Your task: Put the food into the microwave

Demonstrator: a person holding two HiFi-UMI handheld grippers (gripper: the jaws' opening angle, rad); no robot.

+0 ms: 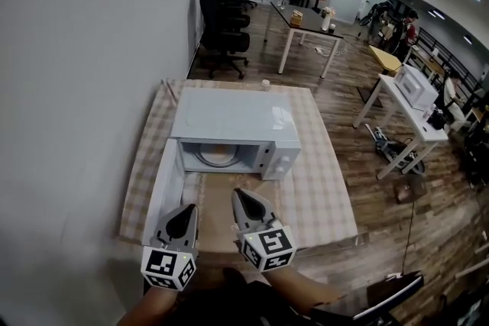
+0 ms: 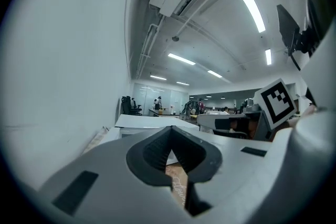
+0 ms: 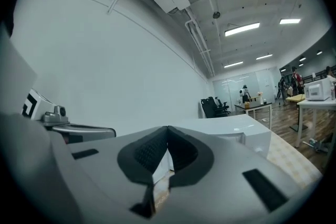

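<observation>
On the table [image 1: 330, 187] we see the microwave [image 1: 229, 118] running left-right, open front toward us; left gripper [image 1: 186, 211], right gripper [image 1: 238, 195] closed, empty.

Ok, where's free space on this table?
Widest bare cloth lies right of the microwave, out to the cloth's edge. The microwave's flat top looks bare. Left is taken by the open door; the left gripper and right gripper crowd the front.

A white box-shaped microwave [image 1: 233, 117] is set upright straight ahead of the left claw [image 1: 188, 210] and the right claw [image 1: 235, 193], just beyond their tips. Its door [image 1: 163, 191] is swung wide open to the left – reaching back alongside the left claw. Inside the cavity, a tan item [image 1: 221, 155] is seen on the round tray [image 1: 200, 158] – too small to be identified.
</observation>
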